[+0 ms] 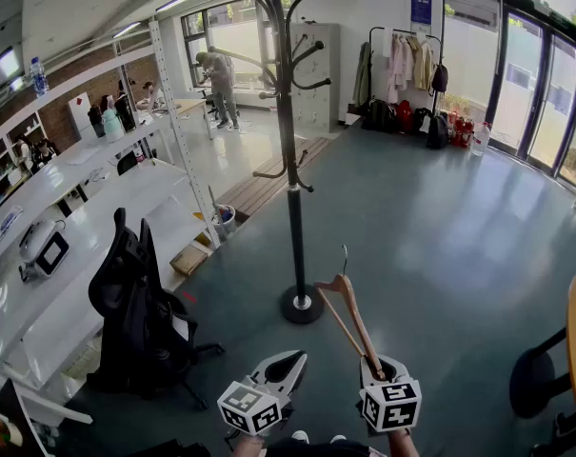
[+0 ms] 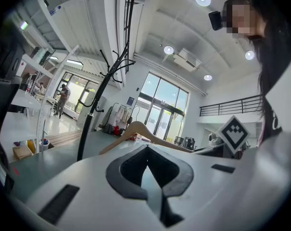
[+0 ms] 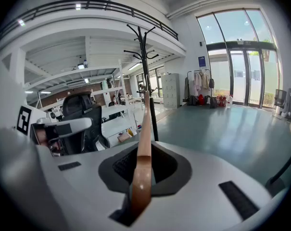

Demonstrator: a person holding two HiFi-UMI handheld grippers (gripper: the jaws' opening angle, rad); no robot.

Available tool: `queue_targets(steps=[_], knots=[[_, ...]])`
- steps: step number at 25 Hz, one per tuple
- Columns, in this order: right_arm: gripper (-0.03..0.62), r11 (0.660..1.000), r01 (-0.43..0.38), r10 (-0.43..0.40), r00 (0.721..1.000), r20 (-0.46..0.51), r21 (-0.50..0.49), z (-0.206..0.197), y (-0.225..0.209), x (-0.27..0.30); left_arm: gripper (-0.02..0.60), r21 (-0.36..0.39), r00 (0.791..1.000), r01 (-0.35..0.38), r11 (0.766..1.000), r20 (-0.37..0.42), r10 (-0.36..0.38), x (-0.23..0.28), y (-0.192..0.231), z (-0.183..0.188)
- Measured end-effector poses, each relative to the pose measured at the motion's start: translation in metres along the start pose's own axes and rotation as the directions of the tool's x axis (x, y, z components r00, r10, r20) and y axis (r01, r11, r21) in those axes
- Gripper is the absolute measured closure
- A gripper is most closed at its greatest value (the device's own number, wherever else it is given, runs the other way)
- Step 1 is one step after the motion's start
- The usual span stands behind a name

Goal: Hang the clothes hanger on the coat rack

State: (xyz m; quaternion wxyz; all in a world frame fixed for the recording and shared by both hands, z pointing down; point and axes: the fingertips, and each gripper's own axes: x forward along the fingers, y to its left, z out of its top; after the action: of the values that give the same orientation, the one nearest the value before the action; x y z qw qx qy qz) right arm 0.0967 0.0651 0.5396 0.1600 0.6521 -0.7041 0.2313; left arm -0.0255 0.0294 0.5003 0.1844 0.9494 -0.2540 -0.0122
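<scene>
Clamping one end of the hanger (image 1: 349, 307), the right gripper (image 1: 377, 365) points its length toward the coat rack (image 1: 294, 208).

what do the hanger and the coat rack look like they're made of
Hanger: looks like wood, warm brown with a smooth glossy varnish; a bright highlight sits on its edge. Coat rack: probably metal, going by its thin curved black arms and slim pole with a dull painted finish.

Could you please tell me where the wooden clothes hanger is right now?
In the head view the clothes hanger stands low, right of centre, clamped in the right claw, just right of the base of the coat rack.
</scene>
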Motion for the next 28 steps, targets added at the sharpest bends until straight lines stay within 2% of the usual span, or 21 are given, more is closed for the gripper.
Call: queue_targets(steps=[8, 17, 23, 26, 28], knots=[[0.549, 1.000, 0.021, -0.021, 0.998, 0.058, -0.010, 0.024, 0.003, 0.024, 0.581, 0.034, 1.000, 0.004, 0.999, 0.029, -0.005, 0.002, 0.028, 0.014], [0.549, 1.000, 0.027, -0.027, 0.998, 0.052, 0.006, 0.032, 0.007, 0.034, 0.581, 0.024, 1.000, 0.017, 1.000, 0.024, -0.018, 0.003, 0.038, 0.018], [0.549, 0.999, 0.046, -0.047, 0.996, 0.080, 0.011, 0.054, -0.017, 0.037, 0.581, 0.011, 1.000, 0.026, 1.000, -0.009, -0.026, 0.025, 0.037, 0.008], [0.549, 0.998, 0.063, -0.064, 0.992, 0.106, 0.017, 0.073, -0.040, 0.044, 0.581, 0.014, 0.999, 0.042, 0.999, -0.028, -0.042, 0.048, 0.039, 0.007], [0.549, 0.998, 0.062, -0.063, 0.991, 0.115, 0.010, 0.088, -0.057, 0.057, 0.581, 0.015, 0.999, 0.028, 1.000, -0.024, -0.027, 0.067, 0.047, 0.011]])
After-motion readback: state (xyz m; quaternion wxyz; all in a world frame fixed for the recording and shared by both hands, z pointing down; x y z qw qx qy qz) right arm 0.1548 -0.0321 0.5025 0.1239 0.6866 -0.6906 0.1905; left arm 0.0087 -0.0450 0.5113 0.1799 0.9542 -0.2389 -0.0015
